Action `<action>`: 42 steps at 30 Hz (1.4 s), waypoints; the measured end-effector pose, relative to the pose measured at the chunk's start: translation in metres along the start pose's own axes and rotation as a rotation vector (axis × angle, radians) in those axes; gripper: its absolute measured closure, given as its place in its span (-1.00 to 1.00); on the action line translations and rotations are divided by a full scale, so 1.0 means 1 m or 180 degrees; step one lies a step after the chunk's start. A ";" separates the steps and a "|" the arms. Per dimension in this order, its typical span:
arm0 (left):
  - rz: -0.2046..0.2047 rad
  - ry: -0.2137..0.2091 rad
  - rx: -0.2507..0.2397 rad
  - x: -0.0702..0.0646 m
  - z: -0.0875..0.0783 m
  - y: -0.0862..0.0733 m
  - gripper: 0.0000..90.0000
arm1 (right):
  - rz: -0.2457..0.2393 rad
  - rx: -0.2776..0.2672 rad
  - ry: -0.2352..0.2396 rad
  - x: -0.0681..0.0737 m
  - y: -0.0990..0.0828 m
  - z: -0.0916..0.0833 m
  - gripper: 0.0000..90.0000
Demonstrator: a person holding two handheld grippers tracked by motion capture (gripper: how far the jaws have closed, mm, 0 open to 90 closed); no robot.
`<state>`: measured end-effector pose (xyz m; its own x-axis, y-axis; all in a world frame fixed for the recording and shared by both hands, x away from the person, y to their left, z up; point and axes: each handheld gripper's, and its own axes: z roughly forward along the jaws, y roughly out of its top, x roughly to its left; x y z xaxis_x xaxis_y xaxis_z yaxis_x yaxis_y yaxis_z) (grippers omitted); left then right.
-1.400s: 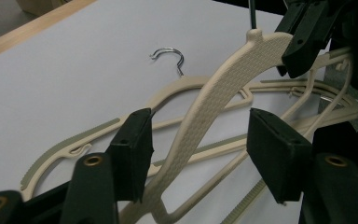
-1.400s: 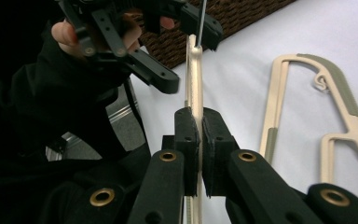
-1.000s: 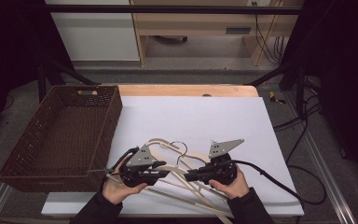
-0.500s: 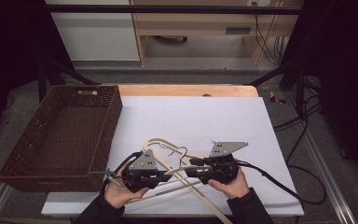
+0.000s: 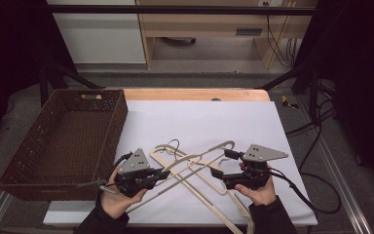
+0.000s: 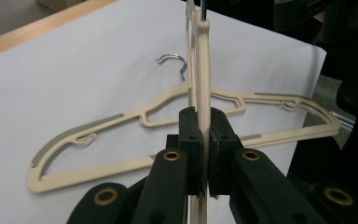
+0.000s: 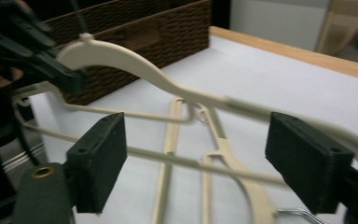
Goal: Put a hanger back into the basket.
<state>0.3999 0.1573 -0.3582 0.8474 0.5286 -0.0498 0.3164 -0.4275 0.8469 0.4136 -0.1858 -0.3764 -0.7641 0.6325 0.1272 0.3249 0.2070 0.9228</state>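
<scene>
- The held hanger [image 5: 195,168] is a slim cream plastic one with a grey non-slip strip on its shoulder. It hangs raised above the sheet, running from the left gripper across toward the right gripper, and crosses over the others.
- The left gripper [image 5: 163,173] has its jaws clamped tight on a thin cream bar of this hanger; in the left gripper view [image 6: 204,140] the bar stands edge-on between the two black pads, which press on both faces.
- The right gripper [image 5: 223,165] has just been opening its jaws and they stand wide. In the right gripper view [image 7: 196,154] the hanger's arm passes between the pads, and neither pad presses on it.
- A second cream hanger [image 6: 177,128] lies flat on the sheet under the held one, its metal hook [image 6: 175,63] pointing away from the left gripper. More cream hanger bars [image 5: 233,204] lie tangled near the table's front edge.
- The surface is a white sheet [image 5: 199,122] spread over a light wooden table [image 5: 195,94], whose bare wood shows as a strip along the far edge.
- A brown wicker basket [image 5: 9,183] sits at the left end, just beside the sheet, with a handle slot in its far wall.
- Beyond the table stand pale cabinets [image 5: 97,44] on a grey floor, dark frame bars [image 5: 175,9], and loose black cables [image 5: 316,126] at the right.
</scene>
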 end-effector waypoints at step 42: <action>-0.0248 0.0799 -0.0397 0.116 -0.131 0.045 0.92 | 0.0215 -0.0217 -0.0765 -0.027 -0.017 -0.041 -0.91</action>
<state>0.4565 0.2959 -0.2564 0.6857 0.7279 0.0022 0.3083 -0.2932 0.9050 0.4061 -0.2376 -0.3804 -0.5849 0.8040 0.1070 0.3264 0.1126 0.9385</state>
